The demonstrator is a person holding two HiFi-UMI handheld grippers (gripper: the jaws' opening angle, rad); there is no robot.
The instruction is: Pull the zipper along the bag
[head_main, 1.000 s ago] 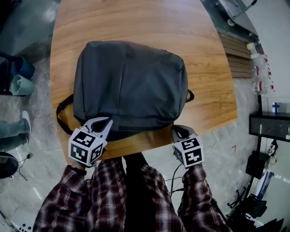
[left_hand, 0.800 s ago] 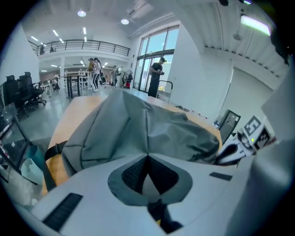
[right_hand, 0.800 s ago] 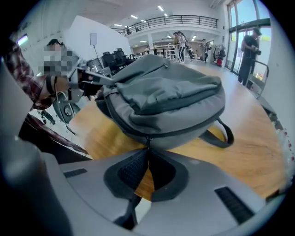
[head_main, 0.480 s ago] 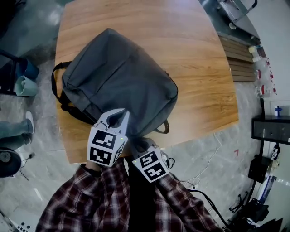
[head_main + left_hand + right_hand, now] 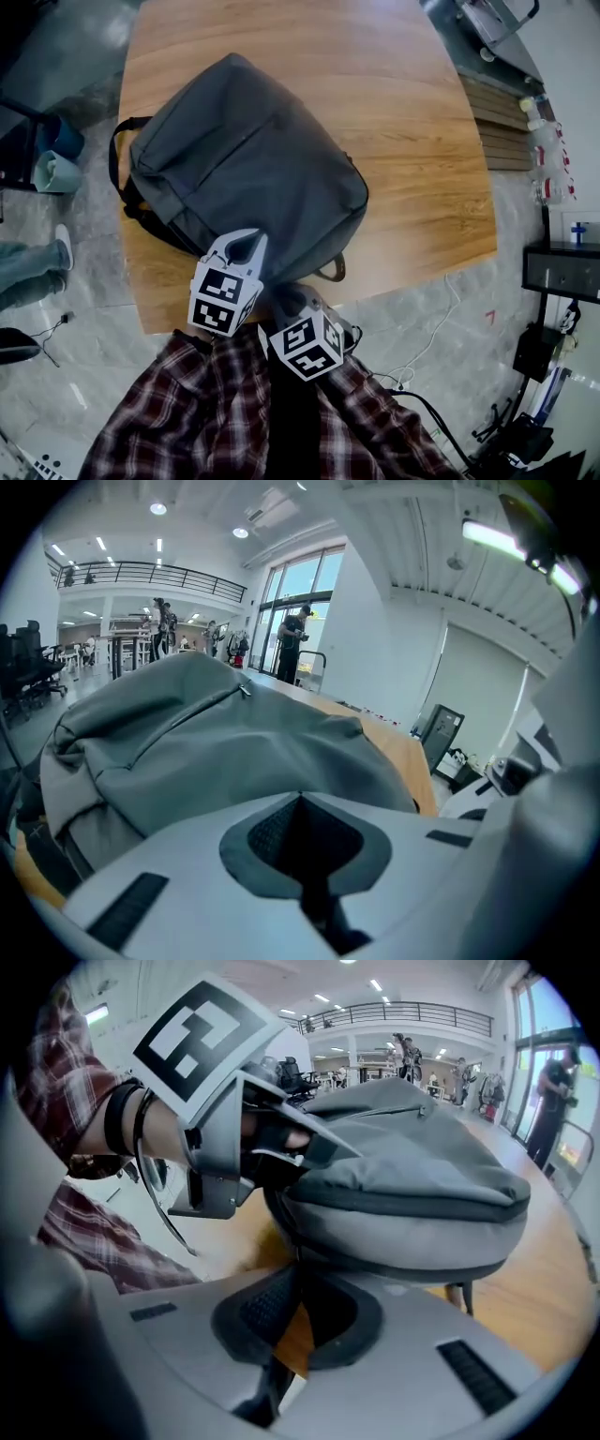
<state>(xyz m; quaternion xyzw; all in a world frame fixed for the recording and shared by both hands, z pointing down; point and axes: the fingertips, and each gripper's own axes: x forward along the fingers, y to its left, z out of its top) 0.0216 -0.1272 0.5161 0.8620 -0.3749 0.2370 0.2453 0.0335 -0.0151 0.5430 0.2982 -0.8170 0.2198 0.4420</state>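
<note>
The bag [image 5: 248, 155], soft grey fabric, lies askew on the tabletop [image 5: 412, 141], one corner at the near edge. It looks light and likely to buckle, so one tool should anchor the cloth while the other takes the pull. The left tool [image 5: 244, 242] and right tool [image 5: 284, 294], jaws together, seem to pinch that corner.

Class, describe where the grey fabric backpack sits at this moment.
In the head view, the grey fabric backpack lies slanted on the wooden table's left half, near corner by the left gripper.
</note>
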